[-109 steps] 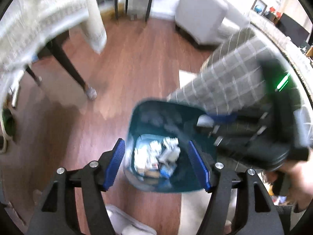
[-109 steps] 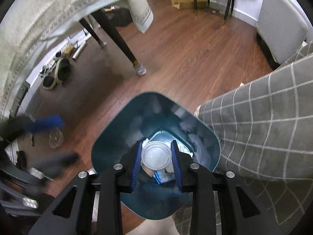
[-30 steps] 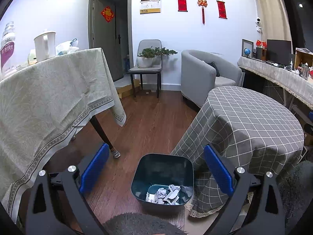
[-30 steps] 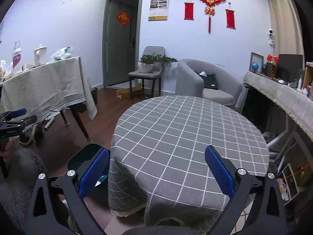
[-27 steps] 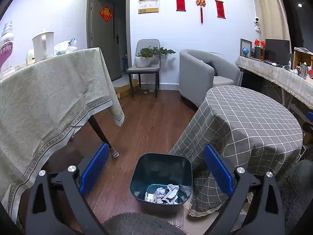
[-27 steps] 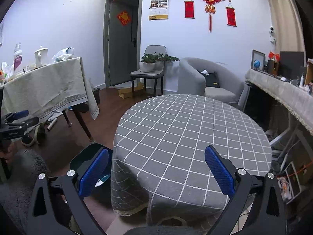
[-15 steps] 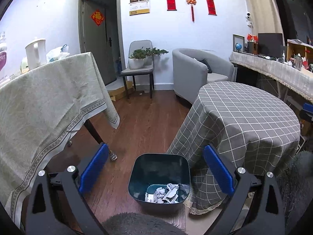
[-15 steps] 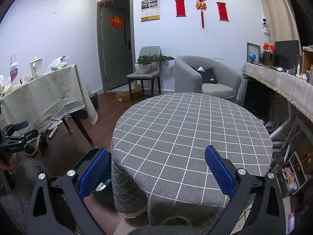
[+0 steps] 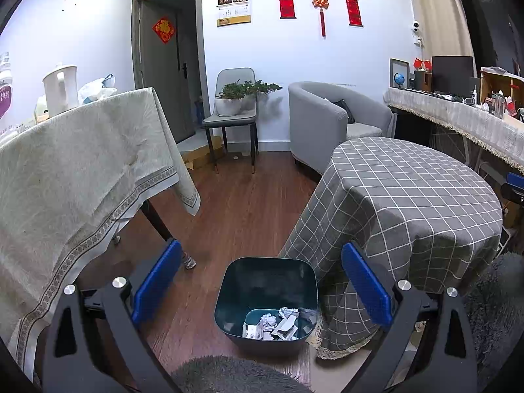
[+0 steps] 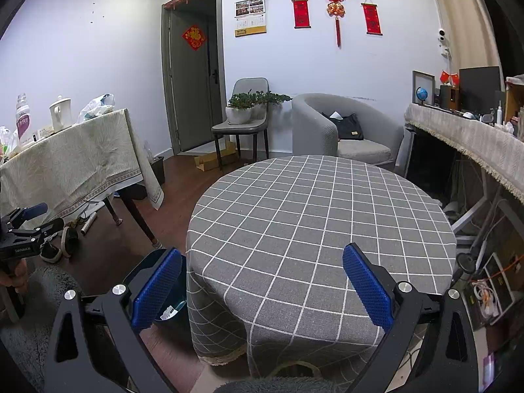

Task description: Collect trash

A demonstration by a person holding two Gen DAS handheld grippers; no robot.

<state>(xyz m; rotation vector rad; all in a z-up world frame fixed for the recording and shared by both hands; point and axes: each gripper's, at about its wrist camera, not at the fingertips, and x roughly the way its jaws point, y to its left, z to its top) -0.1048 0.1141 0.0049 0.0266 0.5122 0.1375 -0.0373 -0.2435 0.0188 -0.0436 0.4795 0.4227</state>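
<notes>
Below two spread grippers: left gripper [image 9: 260, 290], right gripper [image 10: 262, 290], one bin [image 9: 229, 294].

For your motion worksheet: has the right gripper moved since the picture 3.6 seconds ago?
Yes. The right gripper was down over the bin, shut on a cup; now it is raised and open, facing the checked table, with the bin low on its left.

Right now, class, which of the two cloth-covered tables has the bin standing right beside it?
The round table with the grey checked cloth; the bin sits at its hem. The beige-clothed table stands further off.
</notes>
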